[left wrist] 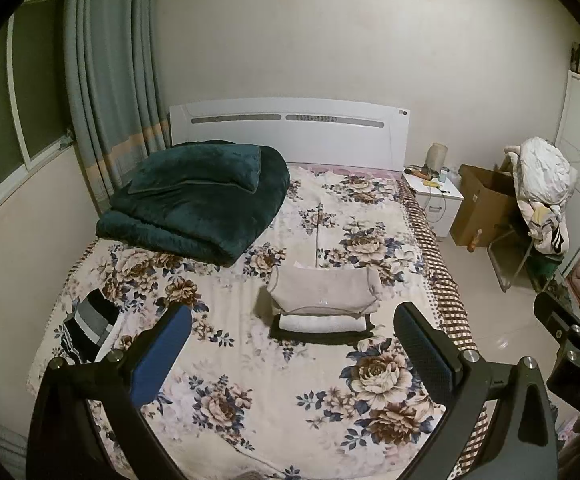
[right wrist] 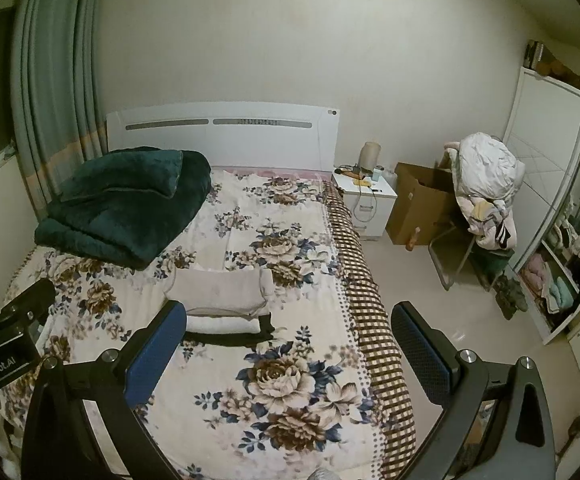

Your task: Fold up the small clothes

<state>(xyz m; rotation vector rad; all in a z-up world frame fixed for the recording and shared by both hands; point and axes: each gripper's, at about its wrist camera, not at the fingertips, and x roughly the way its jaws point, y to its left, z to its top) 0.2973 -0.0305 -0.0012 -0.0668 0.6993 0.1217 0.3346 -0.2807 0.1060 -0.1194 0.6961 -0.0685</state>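
A home bedroom: floral-sheeted bed [left wrist: 249, 360], white headboard [left wrist: 290, 132], nightstand [left wrist: 436, 196], curtains [left wrist: 105, 80]

Light: dim, even indoor, greenish tint | Shadows: soft | Edges: strong fisheye bending, dark corners | Focus: slightly soft overall

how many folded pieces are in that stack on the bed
3 show: a beige piece on top, a white one under it, and a dark one at the bottom. Thinner layers between them may be hidden.
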